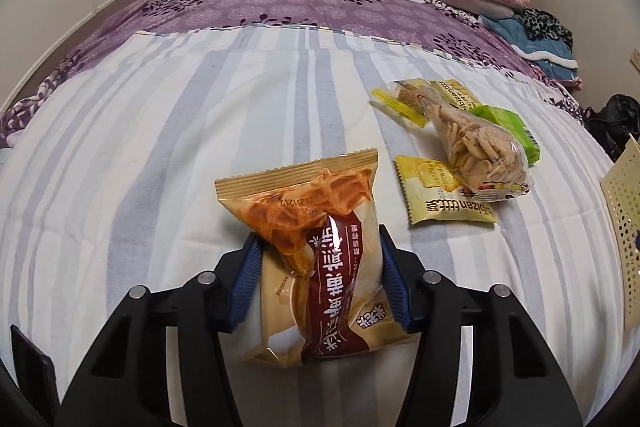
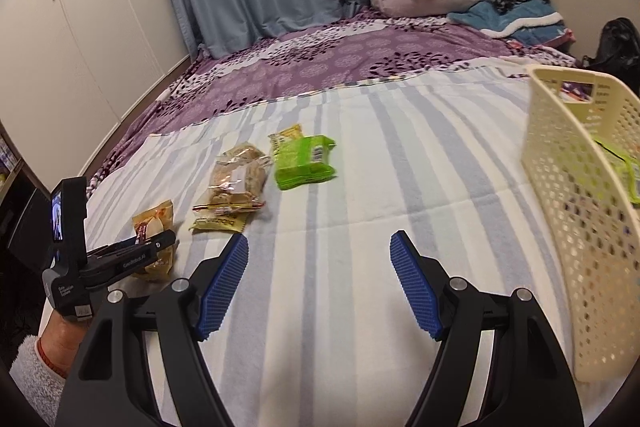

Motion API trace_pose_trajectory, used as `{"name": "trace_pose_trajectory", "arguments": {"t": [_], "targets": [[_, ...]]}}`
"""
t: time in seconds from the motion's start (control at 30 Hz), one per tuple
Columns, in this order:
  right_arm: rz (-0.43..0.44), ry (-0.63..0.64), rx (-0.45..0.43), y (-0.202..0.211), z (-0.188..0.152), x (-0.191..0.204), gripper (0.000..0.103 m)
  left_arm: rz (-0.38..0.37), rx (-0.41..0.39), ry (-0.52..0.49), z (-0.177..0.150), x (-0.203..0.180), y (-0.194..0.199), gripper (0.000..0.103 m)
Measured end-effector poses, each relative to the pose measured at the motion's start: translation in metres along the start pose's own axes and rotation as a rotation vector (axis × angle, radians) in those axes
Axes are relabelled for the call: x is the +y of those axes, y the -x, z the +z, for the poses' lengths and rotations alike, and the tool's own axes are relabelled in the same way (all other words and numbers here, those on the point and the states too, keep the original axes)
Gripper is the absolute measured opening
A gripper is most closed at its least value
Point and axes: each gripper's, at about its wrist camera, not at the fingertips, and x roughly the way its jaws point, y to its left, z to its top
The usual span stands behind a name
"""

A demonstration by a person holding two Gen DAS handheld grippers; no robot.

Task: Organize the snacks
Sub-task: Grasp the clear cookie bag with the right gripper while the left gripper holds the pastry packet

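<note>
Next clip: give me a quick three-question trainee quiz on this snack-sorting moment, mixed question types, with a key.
1. True or false: the left gripper is closed on the tan snack bag.
2. What does the right gripper hold? A) the green packet B) nothing C) the basket
3. Fill in: the clear bag of sticks lies on the striped ____.

Key: 1 true; 2 B; 3 blanket.

On the bed (image 2: 320,267), the snack pile (image 2: 260,171) lies left of the basket (image 2: 568,227).
</note>
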Motion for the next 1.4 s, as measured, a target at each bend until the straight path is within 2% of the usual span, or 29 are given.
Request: {"name": "trace_pose_trajectory", "arguments": {"t": [0.27,0.4,0.73,0.77,1.0,1.4], "targets": [[0.109,0.104,0.057,-0.061,0.024,0.052,0.073,-0.020,-0.046,0.023,0.003,0.015,0.025,0.055],[0.144,0.076,0.124,-0.102,0.036,0.063,0.073,-0.032,-0.065,0.030,0.005,0.019,0.036,0.055],[0.125,0.056,0.209,-0.158,0.046,0.072,0.073,-0.057,-0.088,0.034,0.004,0.022,0.049,0.055],[0.124,0.056,0.223,-0.162,0.044,0.072,0.071,-0.059,-0.086,0.032,0.004,0.022,0.049,0.055],[0.120,0.090,0.223,-0.155,0.042,0.072,0.055,-0.068,-0.085,0.030,0.004,0.023,0.050,0.055],[0.135,-0.007,0.158,-0.104,0.035,0.044,0.053,-0.086,-0.113,0.017,0.005,0.016,0.064,0.055]]}}
